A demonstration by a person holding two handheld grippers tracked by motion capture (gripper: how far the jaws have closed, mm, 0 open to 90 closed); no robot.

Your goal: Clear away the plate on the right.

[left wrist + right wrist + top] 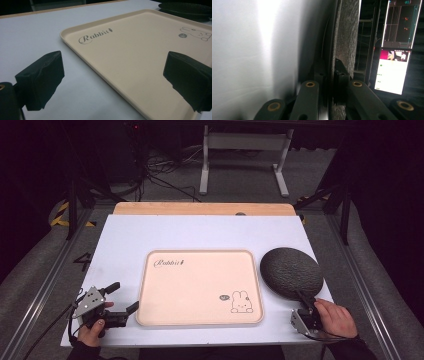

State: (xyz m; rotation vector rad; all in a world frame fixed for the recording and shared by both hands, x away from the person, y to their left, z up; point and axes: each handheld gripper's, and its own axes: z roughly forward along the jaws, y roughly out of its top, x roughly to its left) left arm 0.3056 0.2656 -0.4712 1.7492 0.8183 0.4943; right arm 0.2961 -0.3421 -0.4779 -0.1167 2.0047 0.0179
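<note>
A dark, rough-textured round plate (291, 271) lies on the white table to the right of a beige tray (200, 287) printed with "Rabbit" and a small rabbit drawing. My right gripper (302, 296) is at the plate's near edge, shut on its rim. In the right gripper view the jaws (329, 72) pinch the thin rim of the plate (345, 32), seen edge-on. My left gripper (126, 296) stands open beside the tray's near left corner. In the left gripper view, the left gripper (113, 75) spreads its pads wide over the tray's edge (140, 55) with nothing between them.
The white table top (200, 230) has a wooden strip (200, 209) along its far edge. Metal frame rails run down both sides. A lit screen (394, 70) stands beyond the plate in the right gripper view. The plate (185, 8) appears far off past the tray.
</note>
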